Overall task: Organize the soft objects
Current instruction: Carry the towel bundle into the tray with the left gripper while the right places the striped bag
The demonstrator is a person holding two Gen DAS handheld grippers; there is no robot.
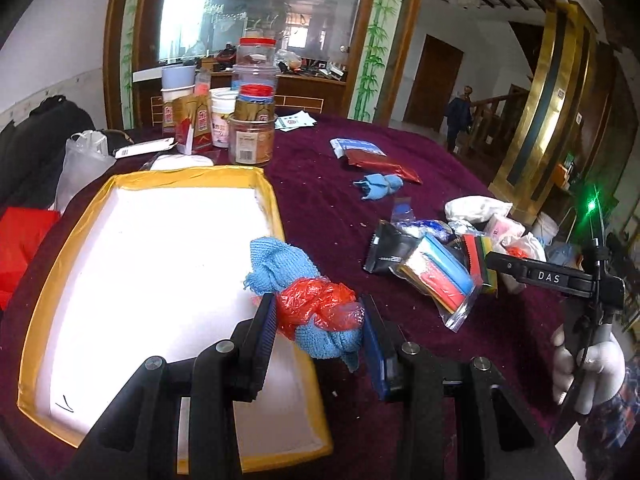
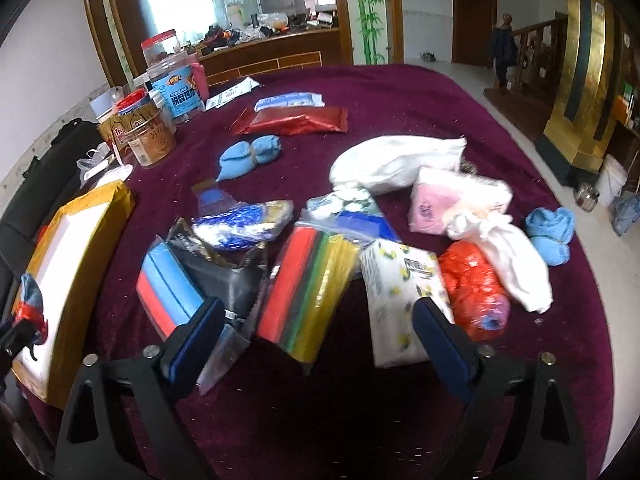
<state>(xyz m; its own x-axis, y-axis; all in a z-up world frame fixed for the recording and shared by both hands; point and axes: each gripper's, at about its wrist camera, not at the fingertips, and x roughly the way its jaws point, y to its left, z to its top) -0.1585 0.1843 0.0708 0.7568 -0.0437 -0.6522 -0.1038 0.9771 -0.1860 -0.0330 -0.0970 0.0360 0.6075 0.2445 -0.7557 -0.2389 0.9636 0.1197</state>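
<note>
Left wrist view shows the left gripper (image 1: 318,326) with its jaws narrowed on a blue cloth bundle (image 1: 280,268) wrapped in red plastic, held over the near edge of the tray (image 1: 48,280), whose white floor is bare. That placing suggests the bundle is the first soft thing bound for the tray. Gripping it at the wrapped middle keeps both cloth ends from slipping out. Right wrist view has the right gripper (image 2: 320,328) with jaws wide and nothing between them, hovering above the pile on the desk (image 2: 400,92): the sponge pack (image 2: 308,288) and tissue pack (image 2: 400,292) lie just ahead. The wide gap likely suits those bulky packs.
</note>
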